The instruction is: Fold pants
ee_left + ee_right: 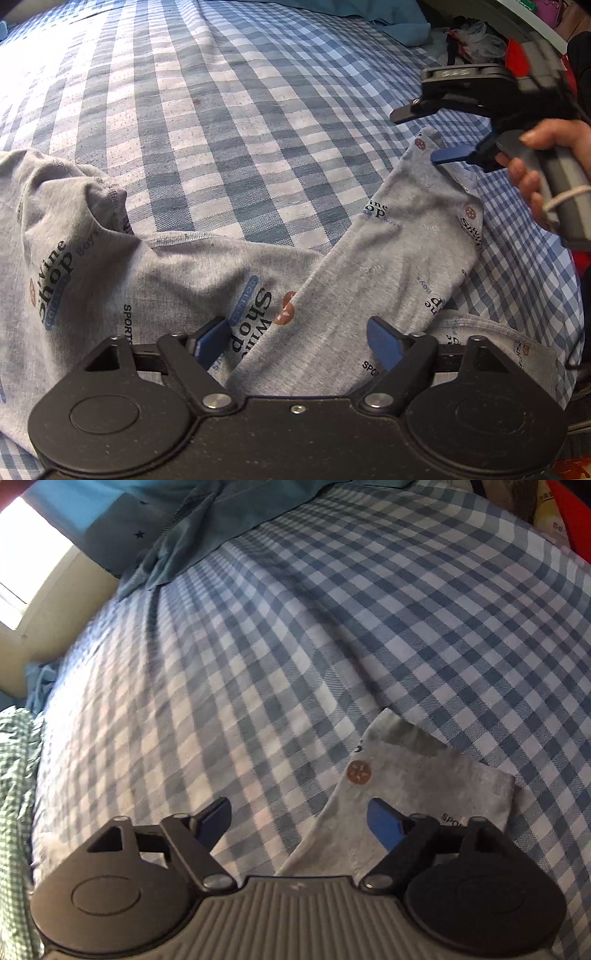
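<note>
Currently both grippers, left gripper (299, 341) and right gripper (299, 821), hang released over the grey pants (177, 280) spread on the bed (221, 129), cuff just ahead of right fingers (384, 823); probably pre-grasp, next pinch cuff.

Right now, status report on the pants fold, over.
Both tongs open, left, right. Gray pants unfolded on checked bedsheet, leg end under right. Nothing in the way.

Bare checked sheet (229, 122) beyond the pants (388, 236) lies open; blue cloth (207, 520) heaps at its far edge
</note>
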Motion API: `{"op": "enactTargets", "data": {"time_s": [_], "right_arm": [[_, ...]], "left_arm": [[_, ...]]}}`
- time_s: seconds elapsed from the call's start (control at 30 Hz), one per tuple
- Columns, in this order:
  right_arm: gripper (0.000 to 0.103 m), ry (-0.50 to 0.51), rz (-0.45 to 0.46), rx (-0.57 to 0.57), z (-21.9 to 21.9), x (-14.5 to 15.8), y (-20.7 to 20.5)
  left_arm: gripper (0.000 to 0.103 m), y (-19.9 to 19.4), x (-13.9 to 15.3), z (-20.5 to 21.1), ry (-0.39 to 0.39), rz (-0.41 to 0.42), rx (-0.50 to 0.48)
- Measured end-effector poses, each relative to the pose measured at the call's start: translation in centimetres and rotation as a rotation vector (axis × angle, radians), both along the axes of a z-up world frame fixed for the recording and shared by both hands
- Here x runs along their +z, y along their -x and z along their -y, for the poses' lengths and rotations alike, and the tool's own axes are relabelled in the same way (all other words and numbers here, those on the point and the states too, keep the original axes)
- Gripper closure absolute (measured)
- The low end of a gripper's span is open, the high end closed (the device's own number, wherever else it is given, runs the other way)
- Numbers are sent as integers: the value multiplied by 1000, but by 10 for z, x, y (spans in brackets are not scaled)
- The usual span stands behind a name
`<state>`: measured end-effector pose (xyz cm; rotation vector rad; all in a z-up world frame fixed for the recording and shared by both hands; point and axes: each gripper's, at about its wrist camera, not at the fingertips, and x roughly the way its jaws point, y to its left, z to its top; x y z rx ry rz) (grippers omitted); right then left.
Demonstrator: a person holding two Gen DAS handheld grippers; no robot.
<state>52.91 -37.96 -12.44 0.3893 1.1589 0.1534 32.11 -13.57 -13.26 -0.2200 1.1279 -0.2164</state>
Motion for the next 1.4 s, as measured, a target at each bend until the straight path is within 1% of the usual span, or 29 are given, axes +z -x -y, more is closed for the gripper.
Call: {"op": "enactTargets", "data": {"time_s": [0.03, 0.07, 0.1, 0.13, 0.23, 0.27, 0.3, 0.33, 0.37, 0.4, 0.47, 0.53, 0.6, 0.7, 0.77, 0.87, 0.97, 1.07, 1.13, 1.2, 1.3, 1.4], "right_arm": [[30, 22, -13, -37, -1, -4, -5], [36, 43, -24, -68, -1, -7, -10], [39, 62, -31, -89, -2, -9, -14], [40, 78, -35, -104, -3, -9, -17], [46, 128, -53, -143, -8, -13, -22], [52, 154, -56, -158, -10, -14, -24], [64, 180, -54, -172, -11, -16, -25], [72, 205, -51, -188, -12, -17, -24], [85, 216, -45, -203, -12, -17, -22], [92, 207, -39, -216, -9, -18, -19], [100, 179, -16, -231, 1, -17, -9], [101, 148, 23, -242, 12, -12, 7], [102, 93, 71, -268, 28, -2, 26], [102, 58, 145, -293, 50, 18, 59], [102, 55, 192, -308, 63, 33, 84], [102, 33, 269, -341, 89, 64, 128], [102, 15, 334, -365, 111, 91, 187], [102, 10, 361, -400, 128, 102, 244], [102, 19, 352, -433, 137, 97, 278], [102, 11, 317, -480, 148, 84, 315], [102, -35, 250, -558, 159, 48, 352], [102, -62, 201, -607, 162, 15, 376]], "left_arm": [[32, 0, 1, 0, 0, 0, -1], [36, 0, 2, -1, 1, -1, -2], [45, 0, 3, -1, 5, -3, -7], [54, -1, 3, -2, 10, -7, -12], [64, -1, 3, -2, 27, -20, -31], [68, -1, 3, -2, 35, -24, -39], [79, 0, 3, -1, 35, -27, -52], [93, 0, 3, 1, 21, -27, -64], [98, 1, 3, 3, 6, -25, -75], [102, 2, 4, 4, -7, -19, -91], [103, 5, 6, 5, -12, -2, -109], [103, 9, 9, 7, -28, 23, -127], [103, 15, 11, 7, -39, 48, -146], [103, 25, 18, 9, -52, 95, -167], [103, 33, 25, 13, -68, 133, -184], [103, 50, 41, 17, -92, 200, -231], [103, 70, 57, 24, -127, 270, -305], [103, 92, 66, 32, -167, 325, -394], [103, 106, 66, 38, -191, 345, -453], [103, 117, 62, 42, -211, 343, -509], [103, 127, 50, 47, -236, 312, -570], [103, 131, 38, 50, -266, 293, -613]]}}
